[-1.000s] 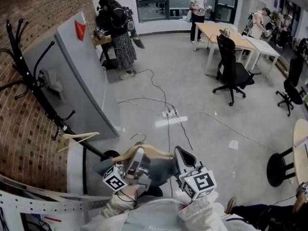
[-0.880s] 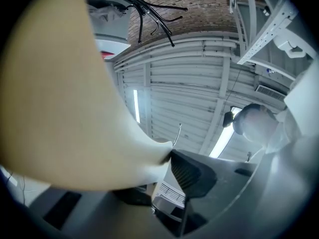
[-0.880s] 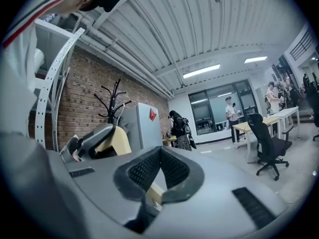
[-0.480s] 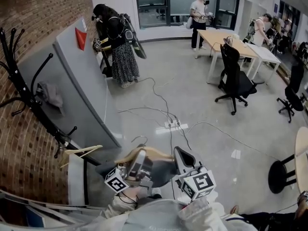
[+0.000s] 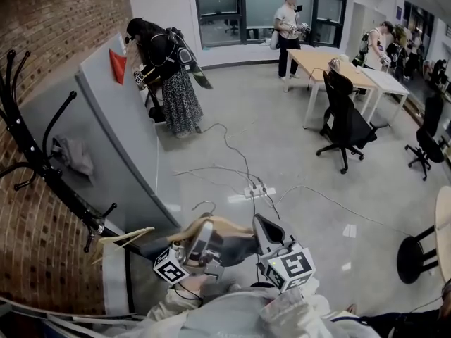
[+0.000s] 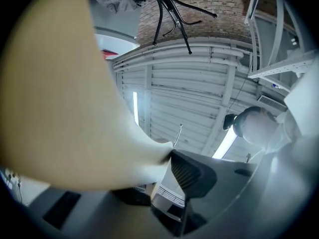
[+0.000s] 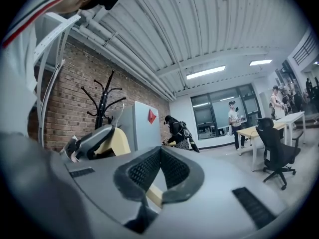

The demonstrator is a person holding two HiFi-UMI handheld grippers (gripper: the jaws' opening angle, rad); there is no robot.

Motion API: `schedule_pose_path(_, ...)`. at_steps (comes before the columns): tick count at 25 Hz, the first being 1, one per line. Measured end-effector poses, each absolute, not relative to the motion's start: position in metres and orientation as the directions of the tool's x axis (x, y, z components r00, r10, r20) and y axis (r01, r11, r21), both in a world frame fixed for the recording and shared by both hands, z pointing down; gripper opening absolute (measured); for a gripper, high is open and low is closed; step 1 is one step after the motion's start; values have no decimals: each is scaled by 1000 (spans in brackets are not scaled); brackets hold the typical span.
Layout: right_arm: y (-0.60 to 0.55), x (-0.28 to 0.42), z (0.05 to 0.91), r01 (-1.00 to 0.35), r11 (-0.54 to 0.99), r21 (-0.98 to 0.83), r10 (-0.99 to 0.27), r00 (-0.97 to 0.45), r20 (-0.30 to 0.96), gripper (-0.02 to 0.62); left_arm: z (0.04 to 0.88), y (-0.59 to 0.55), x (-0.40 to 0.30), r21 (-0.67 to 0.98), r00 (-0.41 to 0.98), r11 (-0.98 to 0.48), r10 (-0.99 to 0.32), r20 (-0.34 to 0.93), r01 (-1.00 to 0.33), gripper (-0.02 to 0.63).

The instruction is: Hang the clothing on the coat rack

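Observation:
A pale wooden hanger (image 5: pixel 220 223) with a metal hook (image 5: pixel 204 204) carries a dark grey garment (image 5: pixel 236 250) low in the head view. My left gripper (image 5: pixel 202 239) is shut on the hanger's left arm (image 6: pixel 75 98), which fills most of the left gripper view. My right gripper (image 5: pixel 262 229) is shut on the hanger's right end, and pale wood (image 7: pixel 151 193) shows under its closed pads. The black coat rack (image 5: pixel 39 157) stands at the left against the brick wall, apart from both grippers; it also shows as the rack (image 7: pixel 103 101) and as the rack's arms (image 6: pixel 169 9).
A second wooden hanger (image 5: pixel 125 236) and a grey cloth (image 5: pixel 74 153) hang on the rack. A grey partition panel (image 5: pixel 123 136) stands beside it. Cables and a power strip (image 5: pixel 255 191) lie on the floor. People (image 5: pixel 165 72), tables (image 5: pixel 331 55) and an office chair (image 5: pixel 347 122) are farther off.
Both grippers keep their hold on the hanger and stay low in the view. The room has shifted around them: the rack and panel now sit slightly lower and nearer.

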State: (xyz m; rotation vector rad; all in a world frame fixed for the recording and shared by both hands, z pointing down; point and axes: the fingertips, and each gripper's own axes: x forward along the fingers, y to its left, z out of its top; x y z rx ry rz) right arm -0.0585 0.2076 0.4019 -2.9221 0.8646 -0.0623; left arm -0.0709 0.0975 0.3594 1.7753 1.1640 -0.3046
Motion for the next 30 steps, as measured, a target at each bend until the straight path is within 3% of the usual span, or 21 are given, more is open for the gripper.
schedule_pose_path(15, 189, -14, 415, -559, -818, -132, -567, 824, 24, 25, 372, 75, -28, 604, 558, -112, 542, -628, 789, 118)
schedule_pose_path(30, 162, 116, 424, -710, -687, -153, -720, 693, 18, 25, 378, 63, 76, 617, 650, -243, 452, -611, 749, 119)
